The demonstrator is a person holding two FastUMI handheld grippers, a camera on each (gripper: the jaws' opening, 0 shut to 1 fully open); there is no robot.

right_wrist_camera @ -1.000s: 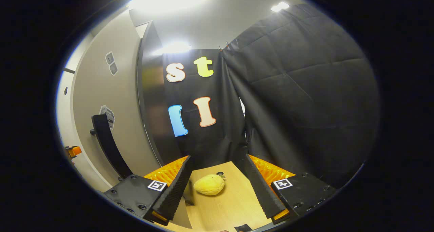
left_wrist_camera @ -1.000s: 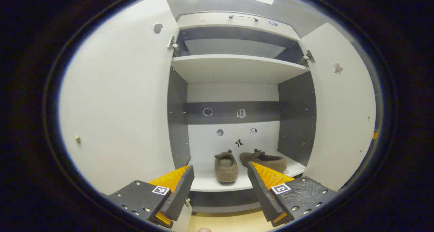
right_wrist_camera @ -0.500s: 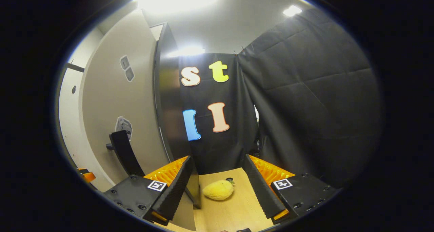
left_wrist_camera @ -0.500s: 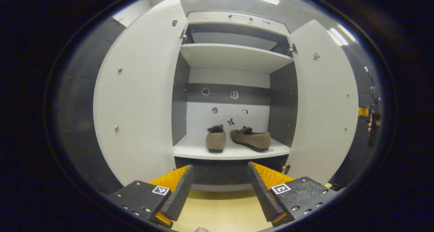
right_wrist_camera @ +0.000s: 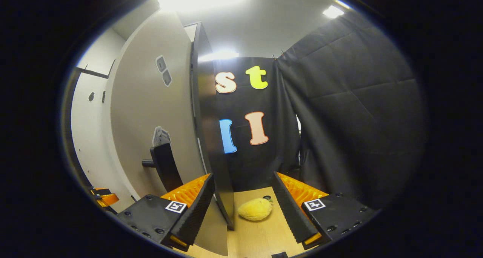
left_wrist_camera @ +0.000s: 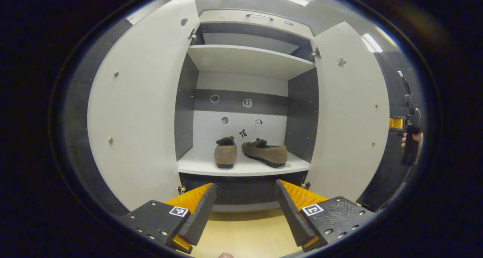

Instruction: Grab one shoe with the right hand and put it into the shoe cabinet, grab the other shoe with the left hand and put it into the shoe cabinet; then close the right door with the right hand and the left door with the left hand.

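Left gripper (left_wrist_camera: 245, 205): we see it level, facing the shoe cabinet (left_wrist_camera: 249, 60), fingers spread, empty | Shoes: first shoe (left_wrist_camera: 225, 157) and second shoe (left_wrist_camera: 265, 152) lie side by side on the lower shelf, both doors open | Right gripper (right_wrist_camera: 243, 209): jaws apart, empty, just beside the right door (right_wrist_camera: 151, 111) and its handle (right_wrist_camera: 166, 171), above a yellow toy (right_wrist_camera: 255, 209) on the floor.

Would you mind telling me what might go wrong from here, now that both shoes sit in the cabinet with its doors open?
1. The right gripper straddles the right door's outer edge, open; pushing from there may jam the edge between its fingers.
2. The angled shoe lies near the shelf's front edge; a slammed door could catch it.
3. The yellow plush toy on the floor could trip the person.
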